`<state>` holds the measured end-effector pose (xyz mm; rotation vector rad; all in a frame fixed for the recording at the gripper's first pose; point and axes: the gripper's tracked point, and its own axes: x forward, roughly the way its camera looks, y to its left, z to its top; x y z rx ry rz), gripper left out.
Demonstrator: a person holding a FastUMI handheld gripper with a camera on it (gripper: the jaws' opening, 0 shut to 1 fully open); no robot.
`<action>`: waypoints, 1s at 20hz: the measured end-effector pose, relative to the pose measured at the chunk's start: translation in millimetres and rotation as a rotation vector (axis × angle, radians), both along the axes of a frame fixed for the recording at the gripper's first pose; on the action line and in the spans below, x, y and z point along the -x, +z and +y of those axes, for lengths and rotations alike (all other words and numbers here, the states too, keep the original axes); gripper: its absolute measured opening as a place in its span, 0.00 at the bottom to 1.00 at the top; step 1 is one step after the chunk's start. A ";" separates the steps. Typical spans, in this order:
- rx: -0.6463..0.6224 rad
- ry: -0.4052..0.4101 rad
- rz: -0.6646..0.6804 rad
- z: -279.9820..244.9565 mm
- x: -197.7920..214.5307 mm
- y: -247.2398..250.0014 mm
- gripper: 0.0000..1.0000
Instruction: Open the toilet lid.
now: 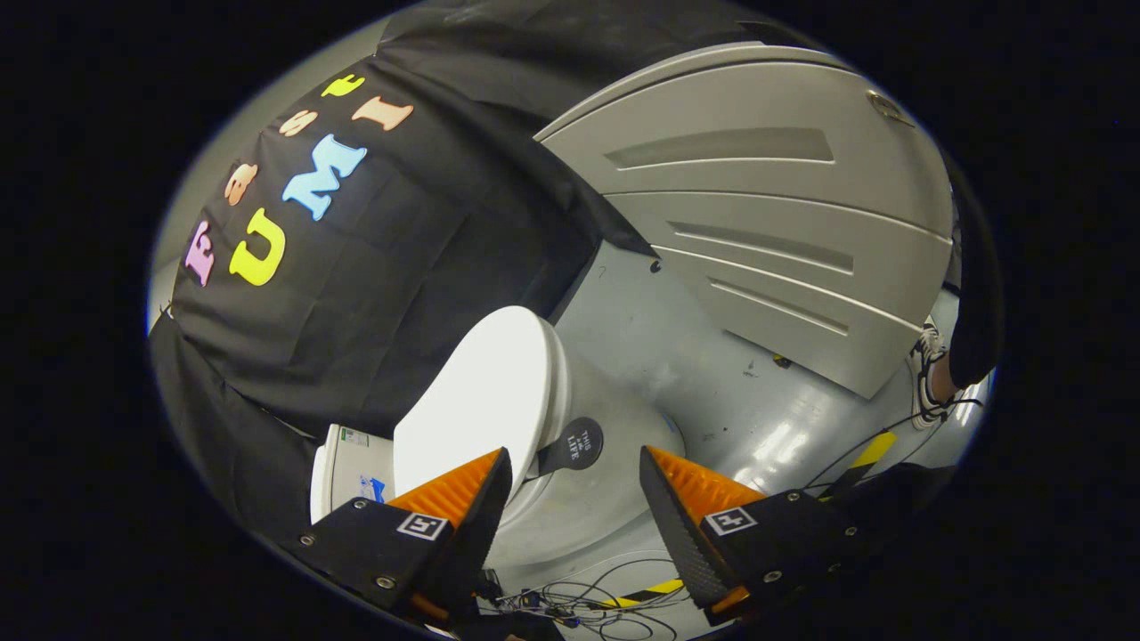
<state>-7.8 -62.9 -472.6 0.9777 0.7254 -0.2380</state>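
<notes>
A handheld claw (574, 485) hangs above a white toilet (570, 499) in a test booth, its fingers spread wide and holding nothing. The toilet lid (476, 396) lies just ahead of the fingers, and the view is rolled hard over, so whether the lid sits flat on the bowl or is already partly raised is difficult to judge; it appears closed or nearly so. A round dark tab (577, 442) projects from the toilet's rim beside the lid, between the two fingertips. Behind the toilet a white cistern (343, 467) stands against the black cloth wall (356, 294); beyond the toilet a grey ribbed panel (766, 223) leans over the grey floor (712, 383), where a person's shoe (926, 378) shows. Loose cables (579, 601) trail on the floor near the toilet's base. The risk from here: smooth, glossy plastic could slide out of a shallow pinch, letting the lid drop back, or a finger could snag the tab rather than the lid's edge.
</notes>
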 end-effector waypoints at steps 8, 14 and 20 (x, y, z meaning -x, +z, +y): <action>-0.107 0.058 -0.001 18.7 -26.7 -44.8 0.71; -0.152 0.070 -0.051 27.2 -43.8 -54.1 0.54; -0.133 0.064 -0.082 24.4 -49.7 -48.9 0.30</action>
